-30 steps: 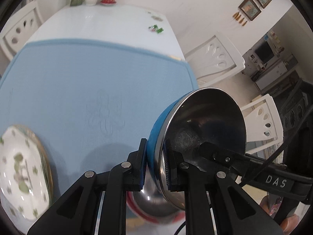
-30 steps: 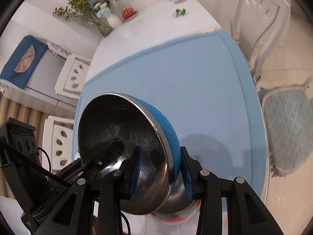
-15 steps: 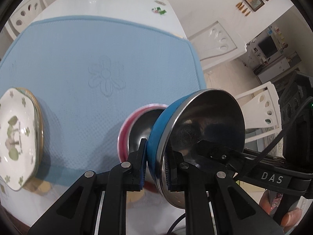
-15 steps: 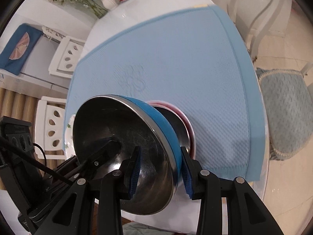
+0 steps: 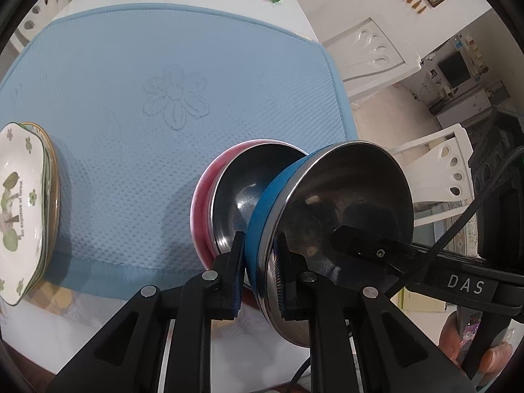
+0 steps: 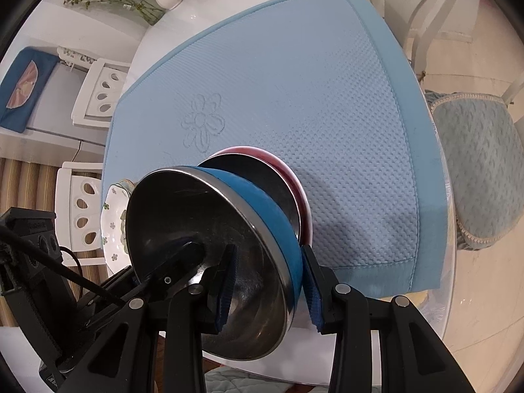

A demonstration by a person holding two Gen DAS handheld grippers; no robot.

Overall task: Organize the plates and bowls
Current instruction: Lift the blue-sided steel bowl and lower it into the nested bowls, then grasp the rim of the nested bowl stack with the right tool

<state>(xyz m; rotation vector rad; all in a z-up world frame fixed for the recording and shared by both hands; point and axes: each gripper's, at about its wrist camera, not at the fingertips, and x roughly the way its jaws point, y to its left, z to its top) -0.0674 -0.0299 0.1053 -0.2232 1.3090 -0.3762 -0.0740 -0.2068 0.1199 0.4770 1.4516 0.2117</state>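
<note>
while both grippers pinched opposite sides of the blue bowl's rim, the left gripper [image 5: 258, 271] and the right gripper [image 6: 265, 281] held the blue bowl [image 5: 262, 209] tilted just above the pink bowl [image 5: 204, 203] on the blue mat [image 5: 131, 82]. to nest it well, i would level it first, then release both sides together. whether the bowls touched was hidden. farther left, the plates [image 5: 19, 203] were cut off.

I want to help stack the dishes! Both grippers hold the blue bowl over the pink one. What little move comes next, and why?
Probably lower the blue bowl straight down into the pink bowl on the blue mat. Both the left gripper and right gripper pinch its rim with shut jaws, and it hangs tilted right above the pink bowl, not nested yet.
</note>
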